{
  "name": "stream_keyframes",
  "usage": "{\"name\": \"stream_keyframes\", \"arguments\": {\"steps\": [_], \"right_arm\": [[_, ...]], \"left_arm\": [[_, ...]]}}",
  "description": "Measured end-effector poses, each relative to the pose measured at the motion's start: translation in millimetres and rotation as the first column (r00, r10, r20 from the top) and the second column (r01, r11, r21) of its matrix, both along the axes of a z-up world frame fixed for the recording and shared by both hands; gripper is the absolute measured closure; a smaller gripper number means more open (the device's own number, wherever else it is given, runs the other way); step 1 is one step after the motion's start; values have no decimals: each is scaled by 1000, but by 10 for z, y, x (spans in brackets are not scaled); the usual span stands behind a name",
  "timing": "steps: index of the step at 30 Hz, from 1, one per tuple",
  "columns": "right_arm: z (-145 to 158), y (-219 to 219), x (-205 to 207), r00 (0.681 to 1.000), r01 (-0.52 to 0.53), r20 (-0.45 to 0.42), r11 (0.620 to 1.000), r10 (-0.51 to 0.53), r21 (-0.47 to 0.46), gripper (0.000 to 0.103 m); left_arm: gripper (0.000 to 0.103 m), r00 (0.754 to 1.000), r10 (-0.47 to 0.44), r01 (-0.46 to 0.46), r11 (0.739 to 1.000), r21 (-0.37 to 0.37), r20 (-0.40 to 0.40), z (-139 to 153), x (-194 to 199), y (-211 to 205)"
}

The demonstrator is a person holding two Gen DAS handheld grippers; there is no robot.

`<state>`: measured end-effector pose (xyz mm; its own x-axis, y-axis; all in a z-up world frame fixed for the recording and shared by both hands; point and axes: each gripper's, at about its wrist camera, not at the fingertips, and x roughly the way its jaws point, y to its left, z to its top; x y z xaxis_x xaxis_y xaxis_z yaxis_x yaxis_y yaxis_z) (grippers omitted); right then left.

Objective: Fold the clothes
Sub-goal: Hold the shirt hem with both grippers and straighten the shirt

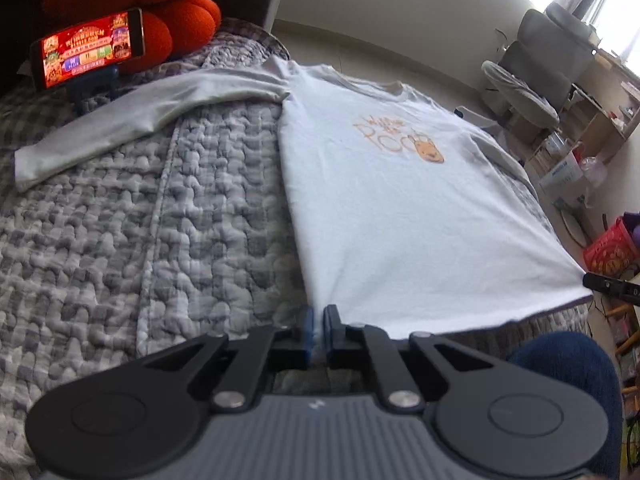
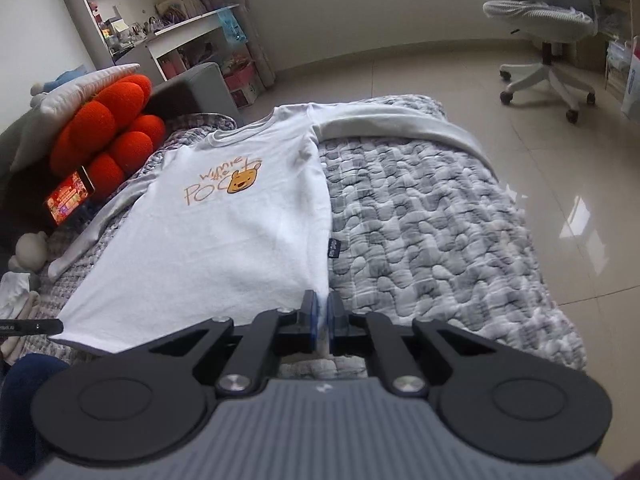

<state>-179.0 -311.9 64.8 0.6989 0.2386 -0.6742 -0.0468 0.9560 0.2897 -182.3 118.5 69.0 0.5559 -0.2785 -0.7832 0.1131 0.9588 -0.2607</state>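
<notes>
A white long-sleeved shirt with an orange bear print lies flat, front up, on a grey quilted bed. Both sleeves are spread out sideways: one sleeve to the left, the other sleeve to the right. My left gripper is shut on the hem at its left corner, with white fabric pinched between the blue pads. My right gripper is shut on the hem at the opposite corner. Each gripper's tip also shows at the edge of the other view, the right gripper and the left gripper.
A lit phone on a stand and an orange cushion sit at the bed's head. An office chair and shelves stand beyond on the tiled floor. A person's blue-clad knee is near the hem.
</notes>
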Motion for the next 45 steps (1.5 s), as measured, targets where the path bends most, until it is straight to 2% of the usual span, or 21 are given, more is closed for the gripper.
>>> {"name": "stream_keyframes", "arguments": {"steps": [5,7,9,11,14,18,24,29,32,34,36,38,40,42,43,45], "right_arm": [[-343,64,103,998,17,-65,995,-23,-99,97],[-466,105,117,996,11,-82,993,-21,-120,95],[-472,122,94,997,14,-72,991,-24,-137,94],[-428,91,87,997,27,-61,987,-38,-161,82],[-338,10,92,996,71,-30,972,-80,-223,81],[-216,-65,97,995,103,14,974,-102,-201,81],[-177,204,274,997,53,64,982,-42,-182,81],[-300,566,537,997,-53,42,985,61,-165,81],[-425,674,651,995,-98,-1,977,99,-191,82],[-501,609,654,996,-87,-10,973,87,-215,86],[-516,439,621,998,-57,-1,980,58,-189,89],[-516,246,599,1000,-2,-10,985,0,-171,103],[-480,196,637,1000,1,-26,988,-5,-152,103],[-418,214,677,1000,9,-21,986,-12,-164,102],[-361,247,710,1000,21,2,982,-21,-187,88],[-264,283,793,999,35,37,980,-28,-196,86]], "left_arm": [[96,998,-10,13,999,50,-54,-268,90,-85],[92,998,2,0,1000,29,-70,-316,116,-41],[91,998,8,-8,1000,4,-65,-291,105,10],[89,999,14,-13,1000,19,-43,-242,81,77],[88,999,46,-45,998,33,-20,-159,77,207],[86,996,86,-86,996,-1,2,-106,83,343],[86,993,109,-110,994,8,33,-103,234,184],[86,996,72,-73,997,15,54,-164,489,-107],[86,998,61,-62,998,28,22,-282,597,-183],[90,998,69,-69,998,12,5,-357,625,-136],[93,997,80,-80,997,-22,-4,-364,622,-52],[93,995,99,-99,995,-6,-7,-338,624,-9],[93,994,112,-112,993,31,-1,-297,635,7],[92,993,115,-115,993,20,14,-241,671,23],[92,993,115,-115,993,11,20,-217,690,22],[91,993,113,-113,994,5,31,-180,753,1]]}}
